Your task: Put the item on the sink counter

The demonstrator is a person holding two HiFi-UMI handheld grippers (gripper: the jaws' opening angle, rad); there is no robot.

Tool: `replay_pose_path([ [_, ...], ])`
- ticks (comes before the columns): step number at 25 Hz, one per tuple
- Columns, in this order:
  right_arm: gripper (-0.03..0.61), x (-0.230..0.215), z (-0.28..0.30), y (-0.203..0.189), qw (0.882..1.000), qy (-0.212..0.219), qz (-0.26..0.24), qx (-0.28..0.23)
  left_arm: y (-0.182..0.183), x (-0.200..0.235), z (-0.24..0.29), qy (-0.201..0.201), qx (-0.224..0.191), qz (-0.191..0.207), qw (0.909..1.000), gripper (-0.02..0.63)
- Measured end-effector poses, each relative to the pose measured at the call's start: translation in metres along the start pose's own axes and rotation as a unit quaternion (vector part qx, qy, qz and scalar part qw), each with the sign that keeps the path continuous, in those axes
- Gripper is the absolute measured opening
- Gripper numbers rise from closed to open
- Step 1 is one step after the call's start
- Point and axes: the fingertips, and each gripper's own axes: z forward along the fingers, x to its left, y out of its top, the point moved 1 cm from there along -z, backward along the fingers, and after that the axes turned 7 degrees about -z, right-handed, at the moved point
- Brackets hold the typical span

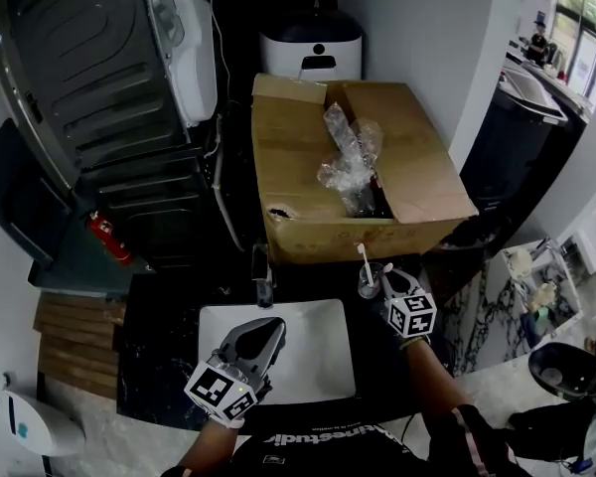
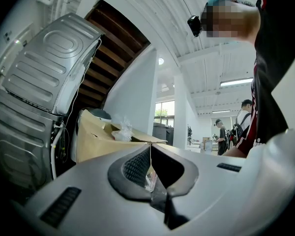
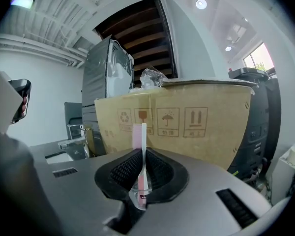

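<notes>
Thin white-and-pink plastic stick (image 3: 143, 146), probably a toothbrush: stands upright in a glass, right claw is on it.

Scene, big to small:
- Grey ribbed sheet-metal appliance panel (image 1: 89, 58), back left, leaning.
- Brown cardboard box (image 1: 323, 237), flaps open, just behind the sink. Crumpled clear plastic film (image 1: 350, 157) sticks out of it.
- Dark marble surface (image 1: 159, 336) around a white rectangular sink basin (image 1: 318, 356). Chrome tap (image 1: 263, 276) at the basin's back edge.
- Left claw (image 2: 150, 149): over the basin, tips together, nothing gripped that I can make out.
- Right claw (image 3: 141, 168): right of the tap, jaws narrow, ribbed pads pinched on the stick's shaft.
- Small clear glass tumbler (image 1: 370, 284): on the dark surface between basin and box, touching neither. The stick (image 1: 364, 259) pokes out of its top.

Handling, my read:
- Stick is light, stiff and smooth. A narrow shaft like this will likely pivot in the pads if pinched off-centre.
- Best hold is mid-shaft with the flat faces against the pads, roughly where it sits now.
- Glass is the fragile, tippy part. Draw the stick straight up so it doesn't drag the rim.
- Bare dark surface beside the basin looks like the drop spot. Lay it flat, it won't stand alone.
</notes>
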Motion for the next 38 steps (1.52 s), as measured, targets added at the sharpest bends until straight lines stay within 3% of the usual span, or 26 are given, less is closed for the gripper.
replay_pose_path([
  [6, 0.054, -0.005, -0.005, -0.005, 1.0, -0.009, -0.002, 0.019, 0.004, -0.004, -0.002, -0.003, -0.002, 0.004, 1.0, 0.017],
  [10, 0.132, -0.001, -0.008, -0.01, 0.999, 0.004, 0.013, 0.03, 0.008, -0.002, -0.007, 0.0, -0.006, 0.009, 0.9999, 0.017],
  [13, 0.147, 0.002, -0.015, -0.011, 1.0, 0.005, 0.01, 0.029, 0.009, 0.0, -0.011, 0.004, -0.008, 0.011, 0.9999, 0.017],
  [26, 0.147, 0.011, -0.065, -0.025, 0.999, 0.002, 0.009, 0.036, 0.011, -0.007, -0.013, -0.003, -0.016, 0.014, 0.9998, 0.017],
  [32, 0.143, 0.048, -0.091, 0.016, 0.999, 0.027, 0.007, -0.023, 0.011, -0.01, -0.005, -0.01, -0.02, 0.013, 0.9997, 0.017],
  [38, 0.052, 0.108, -0.13, 0.101, 0.987, 0.094, 0.006, -0.128, 0.013, -0.018, 0.001, -0.018, -0.022, 0.018, 0.9994, 0.017],
])
